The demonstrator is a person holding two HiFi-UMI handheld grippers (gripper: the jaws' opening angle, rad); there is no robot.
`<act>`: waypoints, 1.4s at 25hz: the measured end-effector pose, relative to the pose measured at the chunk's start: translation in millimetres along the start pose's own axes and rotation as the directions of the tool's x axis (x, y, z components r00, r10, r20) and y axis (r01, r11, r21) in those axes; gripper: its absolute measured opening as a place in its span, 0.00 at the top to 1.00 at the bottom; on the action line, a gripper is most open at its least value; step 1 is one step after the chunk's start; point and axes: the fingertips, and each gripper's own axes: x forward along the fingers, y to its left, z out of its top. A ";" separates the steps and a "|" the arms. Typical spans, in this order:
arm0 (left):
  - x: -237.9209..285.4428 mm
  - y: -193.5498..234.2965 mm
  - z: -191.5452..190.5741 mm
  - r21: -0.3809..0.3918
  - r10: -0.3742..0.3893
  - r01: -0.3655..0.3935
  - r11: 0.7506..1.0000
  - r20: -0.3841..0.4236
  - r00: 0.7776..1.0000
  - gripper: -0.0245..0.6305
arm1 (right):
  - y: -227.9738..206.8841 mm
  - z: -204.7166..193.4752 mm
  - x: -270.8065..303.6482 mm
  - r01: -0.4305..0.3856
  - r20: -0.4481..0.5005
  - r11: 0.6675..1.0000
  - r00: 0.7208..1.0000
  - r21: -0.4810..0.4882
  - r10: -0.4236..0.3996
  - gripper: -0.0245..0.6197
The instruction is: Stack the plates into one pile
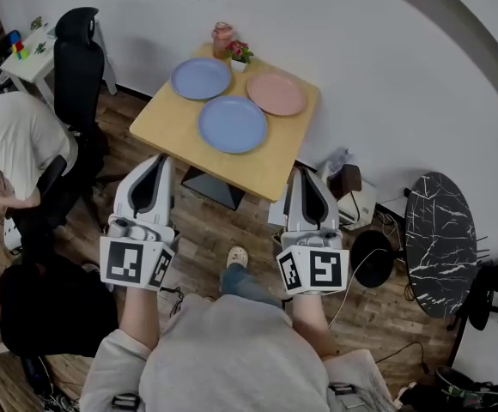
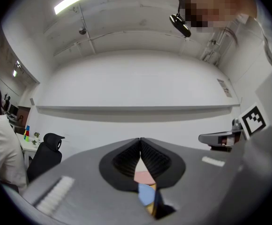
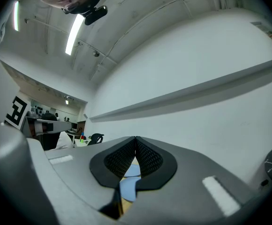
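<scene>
Three plates lie apart on the small wooden table [image 1: 173, 125]: a blue plate [image 1: 201, 79] at the back left, a second blue plate [image 1: 233, 124] in the middle, and a pink plate [image 1: 276, 94] at the back right. My left gripper [image 1: 158, 161] hangs shut and empty short of the table's near left edge. Off the near right corner, my right gripper [image 1: 305, 174] is likewise shut and empty. Below the closed jaws in the left gripper view, the pink plate [image 2: 144, 176] and a blue plate [image 2: 147, 194] show. The right gripper view shows both blue plates [image 3: 127, 189].
A jar [image 1: 222, 39] and a small flower pot [image 1: 239, 54] stand at the table's far edge. A black office chair [image 1: 77, 67] and a seated person in a white shirt [image 1: 17, 144] are to the left. A black marble round table [image 1: 440, 243] stands at the right, with cables on the floor.
</scene>
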 end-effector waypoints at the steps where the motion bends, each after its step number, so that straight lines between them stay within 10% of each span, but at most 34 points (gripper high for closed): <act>1: 9.3 2.2 -0.2 0.001 0.004 -0.004 1.000 0.003 1.000 0.87 | -3.8 0.1 9.9 -0.007 0.003 1.000 1.000 0.000 0.007 0.96; 35: 204.2 26.6 -50.5 0.038 0.096 -0.095 0.995 -0.027 0.995 0.87 | -109.5 -45.2 206.3 -0.113 -0.013 0.990 0.993 0.081 0.115 0.96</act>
